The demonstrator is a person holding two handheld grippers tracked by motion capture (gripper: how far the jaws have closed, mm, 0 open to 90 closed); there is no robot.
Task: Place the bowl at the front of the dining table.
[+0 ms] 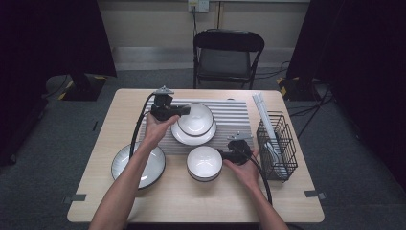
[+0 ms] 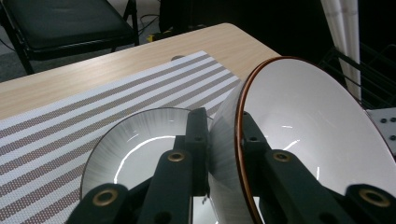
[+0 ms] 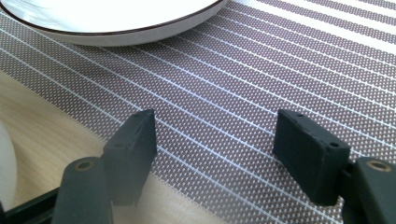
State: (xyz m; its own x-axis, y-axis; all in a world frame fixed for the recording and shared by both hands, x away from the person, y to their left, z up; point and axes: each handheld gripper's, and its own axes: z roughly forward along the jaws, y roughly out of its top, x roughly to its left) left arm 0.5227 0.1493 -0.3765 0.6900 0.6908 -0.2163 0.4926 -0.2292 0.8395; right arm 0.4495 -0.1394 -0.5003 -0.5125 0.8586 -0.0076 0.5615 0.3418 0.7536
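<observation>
Forearms enter below; left tool (image 2: 223, 154) clamps the bowl (image 2: 303, 135) rim, tilting it over the plate (image 2: 140, 149) for stacking; right tool (image 3: 215, 154), jaws apart, idles over the striped mat (image 3: 261, 79).

The bowl (image 2: 299, 126) looked like glazed ceramic, glossy white inside with a thin brown rim. The plate (image 2: 140, 149) beneath had a shiny, finely streaked grey glaze. The placemat (image 3: 261, 79) was a woven, rough-textured striped fabric. The worktop (image 2: 93, 74) showed pale matt wood grain. The fingers (image 3: 133, 149) were matt black plastic.
</observation>
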